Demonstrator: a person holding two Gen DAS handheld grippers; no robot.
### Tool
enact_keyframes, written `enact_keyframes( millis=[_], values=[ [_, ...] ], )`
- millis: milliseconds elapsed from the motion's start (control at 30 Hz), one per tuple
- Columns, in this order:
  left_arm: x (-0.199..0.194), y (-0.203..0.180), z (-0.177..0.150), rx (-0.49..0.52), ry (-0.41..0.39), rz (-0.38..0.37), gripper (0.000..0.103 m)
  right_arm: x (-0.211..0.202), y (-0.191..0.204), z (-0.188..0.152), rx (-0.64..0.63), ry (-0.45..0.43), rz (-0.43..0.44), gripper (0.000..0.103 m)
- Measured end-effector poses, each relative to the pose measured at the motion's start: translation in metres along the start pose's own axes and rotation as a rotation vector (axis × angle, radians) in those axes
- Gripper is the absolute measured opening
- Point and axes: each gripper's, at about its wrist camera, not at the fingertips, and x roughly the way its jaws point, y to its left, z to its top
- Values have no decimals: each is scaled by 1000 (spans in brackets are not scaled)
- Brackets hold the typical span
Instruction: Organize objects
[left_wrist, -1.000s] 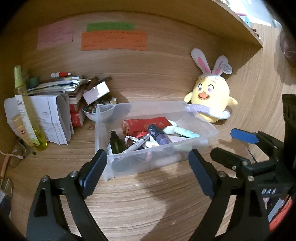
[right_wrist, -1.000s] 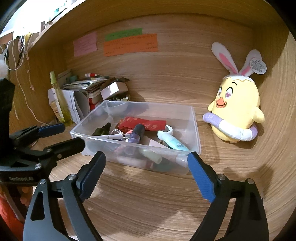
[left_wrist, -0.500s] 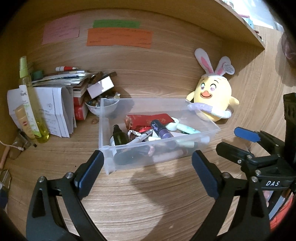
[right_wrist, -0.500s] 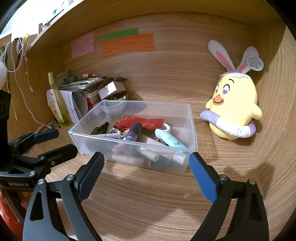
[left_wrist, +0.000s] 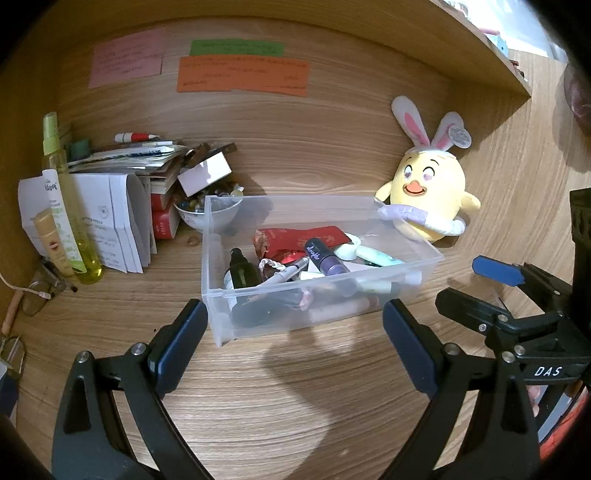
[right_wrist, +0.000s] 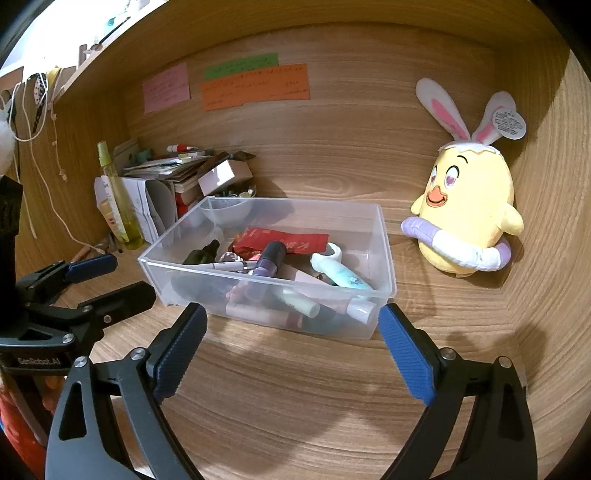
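A clear plastic bin (left_wrist: 221, 321) stands on the wooden desk, also in the right wrist view (right_wrist: 384, 236). It holds a red packet (left_wrist: 295, 236), a purple tube (left_wrist: 327, 258), a dark green bottle (left_wrist: 240, 271), a white pen (left_wrist: 286, 275) and a pale mint tube (right_wrist: 341, 275), among several items. My left gripper (left_wrist: 293, 345) is open and empty, just in front of the bin. My right gripper (right_wrist: 291, 349) is open and empty, also just in front of the bin.
A yellow chick plush with bunny ears (left_wrist: 428, 195) sits right of the bin against the back wall. A yellow spray bottle (left_wrist: 64, 206), papers (left_wrist: 118, 218), books and a small bowl (left_wrist: 207, 218) stand at the left. Glasses (left_wrist: 35, 295) lie at the far left.
Both grippers have drawn back a little from the bin and stay open. The bin and its contents have not moved.
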Motion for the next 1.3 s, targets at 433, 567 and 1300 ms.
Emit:
enact_keyframes(
  millis=[433, 567, 1300],
  values=[
    [0, 0, 0, -4, 1, -4, 97, -2, 0, -2, 10, 1, -4, 94],
    [-1, -2, -1, -5, 3, -7, 97, -2, 0, -2, 10, 1, -4, 94],
    [-2, -3, -1, -13, 10, -29, 98, 0, -5, -4, 29, 5, 0, 94]
  ],
)
